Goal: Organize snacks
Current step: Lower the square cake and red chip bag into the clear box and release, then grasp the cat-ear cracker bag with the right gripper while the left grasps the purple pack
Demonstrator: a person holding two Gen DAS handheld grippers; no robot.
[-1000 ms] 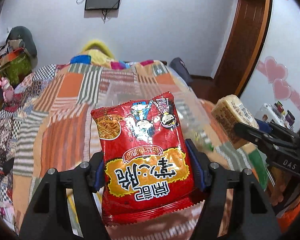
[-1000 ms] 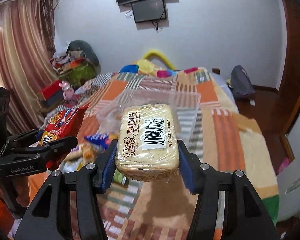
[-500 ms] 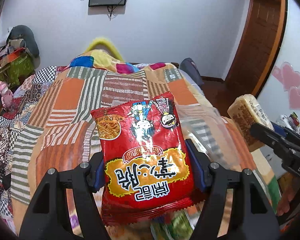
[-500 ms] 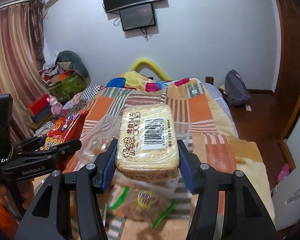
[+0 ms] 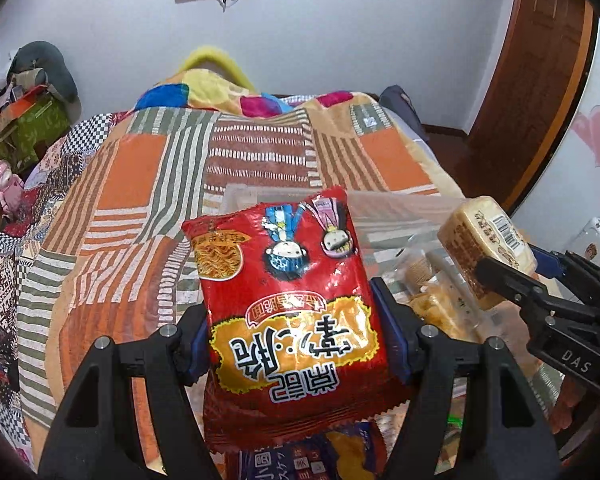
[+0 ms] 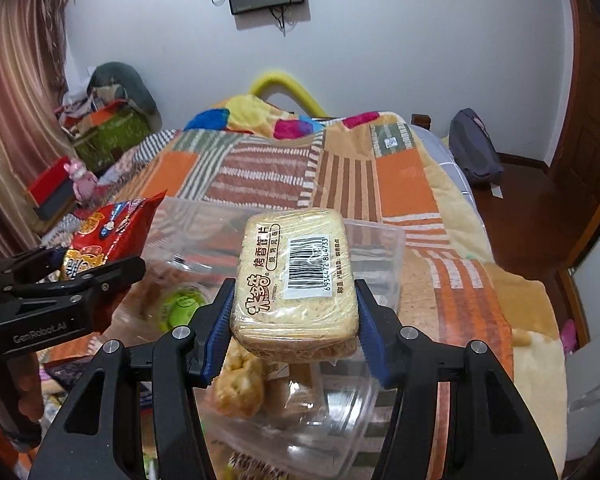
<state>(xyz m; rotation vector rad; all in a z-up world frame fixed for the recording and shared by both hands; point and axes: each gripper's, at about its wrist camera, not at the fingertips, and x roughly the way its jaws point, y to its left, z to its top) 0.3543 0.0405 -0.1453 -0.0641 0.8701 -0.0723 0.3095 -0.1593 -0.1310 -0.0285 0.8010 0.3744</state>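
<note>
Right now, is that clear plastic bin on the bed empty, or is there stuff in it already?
Not empty. The clear bin already holds wrapped snacks, including a green round one and fried pastries.

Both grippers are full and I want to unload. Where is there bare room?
Bare patchwork blanket lies left of and beyond the clear bin. The bin's far end looks open; its near end is crowded with wrapped snacks.

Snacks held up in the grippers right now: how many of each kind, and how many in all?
Red noodle packet: 1, in the left gripper
Pale wrapped biscuit block: 1, in the right gripper
Total held: 2
More snacks lie in the clear plastic bin below, too blurred to count.
</note>
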